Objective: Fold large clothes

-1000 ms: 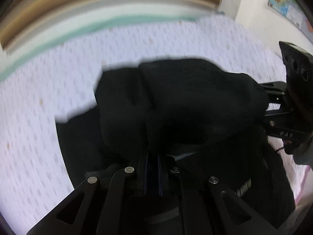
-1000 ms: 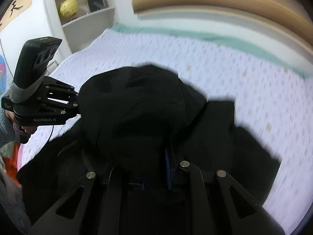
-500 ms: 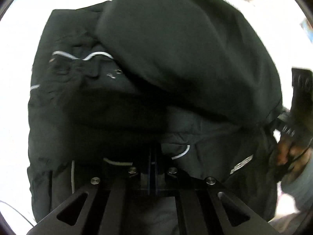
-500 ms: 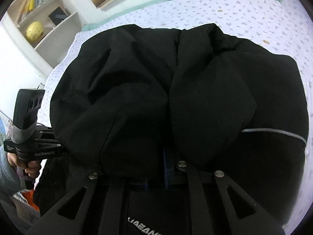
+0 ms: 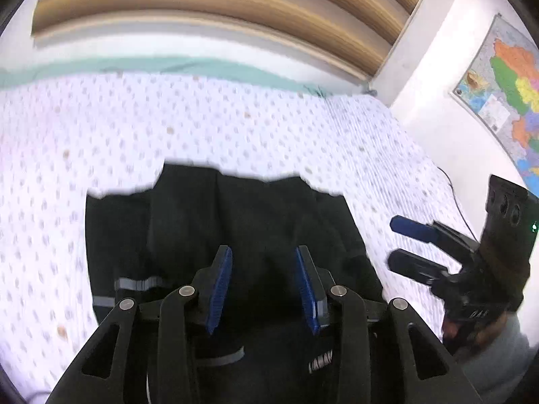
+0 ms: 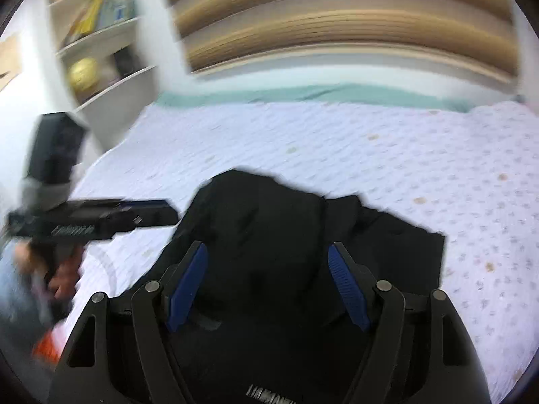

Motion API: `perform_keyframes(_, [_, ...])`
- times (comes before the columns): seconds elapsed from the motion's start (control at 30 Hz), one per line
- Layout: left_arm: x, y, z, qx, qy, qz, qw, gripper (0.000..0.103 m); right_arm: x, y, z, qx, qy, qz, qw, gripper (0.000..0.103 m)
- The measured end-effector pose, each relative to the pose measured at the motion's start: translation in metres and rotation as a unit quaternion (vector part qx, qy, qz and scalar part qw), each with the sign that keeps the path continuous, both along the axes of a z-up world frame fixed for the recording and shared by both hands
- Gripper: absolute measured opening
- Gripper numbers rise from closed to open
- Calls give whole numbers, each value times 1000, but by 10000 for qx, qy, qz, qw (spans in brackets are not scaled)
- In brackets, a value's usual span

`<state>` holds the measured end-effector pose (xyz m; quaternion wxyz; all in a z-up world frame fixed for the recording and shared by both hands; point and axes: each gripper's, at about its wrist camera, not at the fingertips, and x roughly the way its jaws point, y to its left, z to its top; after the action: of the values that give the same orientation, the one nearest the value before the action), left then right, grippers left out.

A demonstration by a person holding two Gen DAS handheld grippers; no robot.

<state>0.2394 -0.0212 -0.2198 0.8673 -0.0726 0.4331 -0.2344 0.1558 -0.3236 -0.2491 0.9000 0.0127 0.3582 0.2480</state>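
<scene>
Now, garment: the black jacket point(image 5: 235, 235) lies folded on the bed point(image 5: 101, 128), on the white dotted cover.
Left gripper: the left gripper point(image 5: 264, 289) has its jaws spread wide and holds nothing; its blue pads point(image 5: 219, 289) stand apart above the black cloth.
Right gripper: the right gripper point(image 6: 267, 289) is also spread open and empty, with the jacket point(image 6: 269, 235) seen between and under its two fingers.
Position of garment to the grippers: the jacket is directly in front of and below both grippers; whether the fingers touch the cloth, I cannot tell.
Right gripper from the left view: it point(image 5: 401, 242) hovers over the bare cover just beside the right edge of the jacket, fingers parted.
Left gripper from the right view: it point(image 6: 161, 212) is blurred, just beside the left edge of the jacket.
Background: a shelf point(image 6: 101, 33) with a yellow ball point(image 6: 82, 72), and a colored map point(image 5: 505, 91) on the wall.
</scene>
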Motion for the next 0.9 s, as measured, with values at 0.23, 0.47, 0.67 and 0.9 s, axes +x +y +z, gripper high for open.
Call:
perform_keyframes(0.23, [31,-19,-55,685,126,311,9971,39,42,32,-55,-367,724,-341,9961,77])
perform_keyframes(0.47, [28,-30,-151,953,1283,100,9871,40,43,41,-157,-811,1883,-572,9771,76])
perform_keyframes(0.67, [34,-11,-138,351,1615,118,9862,37,45,38,-122,-611,2038,-484,9759,74])
perform_keyframes(0.9, [40,4,-71,-59,686,338,9971,37,67,10,-57,22,1127,-850,9900,74])
